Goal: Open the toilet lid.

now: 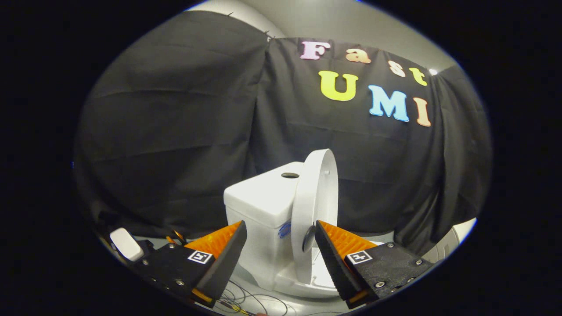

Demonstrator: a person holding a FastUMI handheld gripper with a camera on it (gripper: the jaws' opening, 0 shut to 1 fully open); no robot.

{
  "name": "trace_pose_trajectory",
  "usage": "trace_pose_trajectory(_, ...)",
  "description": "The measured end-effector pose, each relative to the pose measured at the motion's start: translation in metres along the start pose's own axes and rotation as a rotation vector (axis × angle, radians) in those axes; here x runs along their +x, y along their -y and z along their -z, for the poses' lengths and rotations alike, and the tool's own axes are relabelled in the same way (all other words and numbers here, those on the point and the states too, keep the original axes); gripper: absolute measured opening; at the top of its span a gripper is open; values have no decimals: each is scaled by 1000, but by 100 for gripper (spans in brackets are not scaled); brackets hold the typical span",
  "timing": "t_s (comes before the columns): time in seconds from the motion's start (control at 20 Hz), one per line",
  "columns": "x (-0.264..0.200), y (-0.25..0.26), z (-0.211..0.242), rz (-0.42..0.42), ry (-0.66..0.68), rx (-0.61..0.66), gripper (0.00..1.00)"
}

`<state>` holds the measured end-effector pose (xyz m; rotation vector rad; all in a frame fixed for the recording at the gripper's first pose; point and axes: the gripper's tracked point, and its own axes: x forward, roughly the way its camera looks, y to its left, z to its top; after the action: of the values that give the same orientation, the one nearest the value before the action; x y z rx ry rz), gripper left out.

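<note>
Landmark: the toilet tank, white, sitting mid-scene against the booth's black cloth wall.

Far left of the tank, low down near the left finger's base, is a small white rounded block; can't tell what it is, it looks unrelated to the task. Between it and the tank are thin wires running across the floor, probably rig cabling.

On top of the tank is a dark round flush button. The tank's front face has a small blue mark, too small to read.

Right of the tank and touching or nearly touching it is the toilet lid, swung up close to vertical and seen almost edge-on, resting back toward the tank. That puts its weight past the hinge, so it should stay up unheld. Below the lid, right of the tank's base, the seat and bowl are exposed.

Gripper: fingers spread apart, gripping nothing. The lid's lower edge sits between them, close to the right finger; contact can't be confirmed. The open jaws read as a release, lid no longer needing support.

Judgement: task looks essentially done, lid open.
</note>
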<state>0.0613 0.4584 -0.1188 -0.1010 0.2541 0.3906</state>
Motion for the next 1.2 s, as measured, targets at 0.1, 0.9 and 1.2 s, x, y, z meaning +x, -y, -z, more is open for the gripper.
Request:
trace_pose_trajectory(0.1,-8,13,-22,-13,52,96,95)
trace_pose_trajectory(0.9,-176,292,-90,321,352,106,94)
trace_pose_trajectory(1.2,-205,338,-68,342,300,-9,94)
